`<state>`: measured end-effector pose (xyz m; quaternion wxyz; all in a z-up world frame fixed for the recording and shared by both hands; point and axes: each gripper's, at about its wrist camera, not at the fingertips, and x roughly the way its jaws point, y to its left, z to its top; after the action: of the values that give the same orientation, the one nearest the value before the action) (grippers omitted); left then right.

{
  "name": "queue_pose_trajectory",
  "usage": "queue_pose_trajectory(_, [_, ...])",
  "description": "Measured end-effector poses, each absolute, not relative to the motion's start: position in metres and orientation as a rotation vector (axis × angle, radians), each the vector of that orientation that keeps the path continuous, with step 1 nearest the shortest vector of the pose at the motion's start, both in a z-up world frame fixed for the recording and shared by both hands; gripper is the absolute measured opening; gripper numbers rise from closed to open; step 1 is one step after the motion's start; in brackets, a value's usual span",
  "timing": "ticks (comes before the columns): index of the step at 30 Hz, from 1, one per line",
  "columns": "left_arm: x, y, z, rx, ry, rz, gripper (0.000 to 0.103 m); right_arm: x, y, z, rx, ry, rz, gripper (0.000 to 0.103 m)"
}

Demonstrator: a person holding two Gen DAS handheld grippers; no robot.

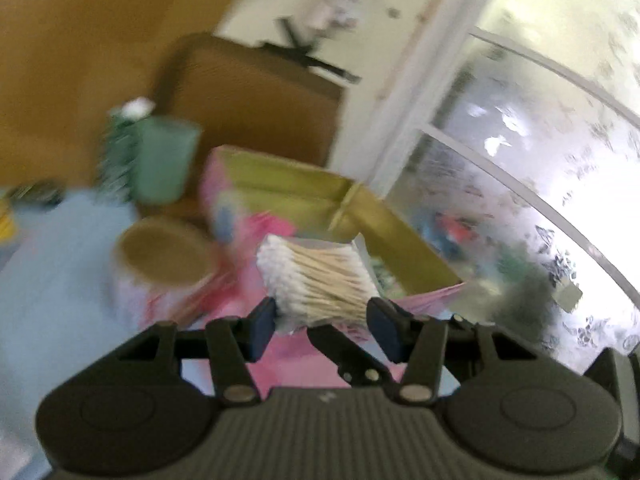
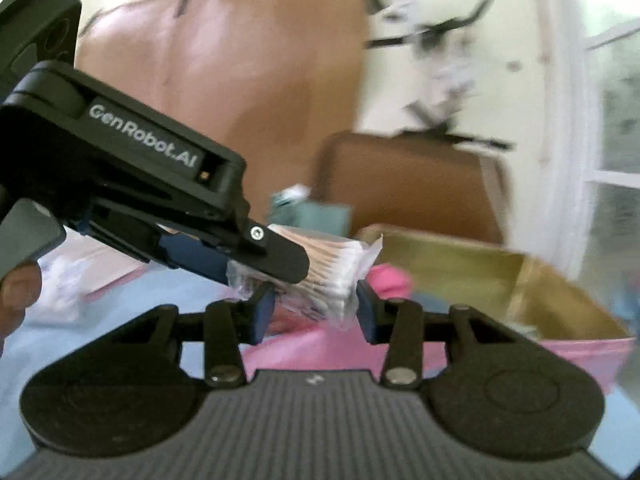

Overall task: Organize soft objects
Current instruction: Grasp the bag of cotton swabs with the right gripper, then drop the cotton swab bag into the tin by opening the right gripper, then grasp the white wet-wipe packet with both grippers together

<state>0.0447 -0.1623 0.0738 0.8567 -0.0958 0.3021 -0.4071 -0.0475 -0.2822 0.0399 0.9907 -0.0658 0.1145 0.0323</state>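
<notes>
Left wrist view: my left gripper (image 1: 322,322) frames a clear plastic packet of wooden-stemmed cotton swabs (image 1: 316,276) between its blue pads (image 1: 262,330), which stand close at either side of the packet's near end; contact is not plainly shown here. The swab stems run roughly left to right across the gap, white tips bunched at the left. Beyond the packet lies an open pink cardboard box with an olive-gold lining (image 1: 400,248), its mouth to the far right, and a round tan-topped tin (image 1: 166,254) sits to the left on the pale blue tabletop (image 1: 52,280).

Right wrist view: the left gripper (image 2: 276,264) enters from the left and is closed on the near-left end of the same packet (image 2: 340,276), which hangs clear of the table. My right gripper (image 2: 316,312) is partly open, its pads just beside the packet's lower edge on each side, gripping nothing that I can confirm. The lined box (image 2: 460,256) lies to the right and slightly farther away.

Judged from this layout, the coming move turns on one relation: the packet's long axis lies crosswise between my right pads, with the box to the right, so the right gripper is the nearer to the box for a handover and placement.
</notes>
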Motion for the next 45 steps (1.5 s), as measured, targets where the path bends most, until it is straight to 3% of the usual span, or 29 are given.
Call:
queue_pose_trajectory(7, [0.074, -0.274, 0.071, -0.072, 0.62, -0.908, 0.051, -0.02, -0.363, 0.038, -0.071, 0.259, -0.109, 0.046])
queue_pose_trajectory(11, [0.092, -0.313, 0.059, -0.028, 0.65, -0.837, 0.067, 0.011, -0.392, 0.029, -0.054, 0.298, -0.176, 0.046])
queue_pose_trajectory(15, [0.094, -0.307, 0.062, -0.076, 0.654, -0.83, 0.067, 0.042, -0.401, 0.022, -0.042, 0.332, -0.25, 0.049])
queue_pose_trajectory(19, [0.075, -0.28, 0.072, -0.09, 0.597, -0.852, 0.07, 0.026, -0.406, 0.024, 0.01, 0.268, -0.244, 0.063])
queue_pose_trajectory(32, [-0.005, -0.092, 0.053, -0.147, 0.566, -0.754, 0.071, -0.035, -0.368, 0.04, 0.102, 0.166, -0.11, 0.063])
queue_pose_trajectory(40, [-0.018, 0.063, 0.026, -0.435, 0.615, -0.45, 0.071, -0.016, -0.27, 0.046, 0.157, 0.375, 0.376, 0.063])
queue_pose_trajectory(45, [-0.01, 0.107, 0.009, -0.566, 0.67, -0.364, 0.071, 0.005, -0.183, 0.031, 0.029, 0.515, 0.611, 0.066])
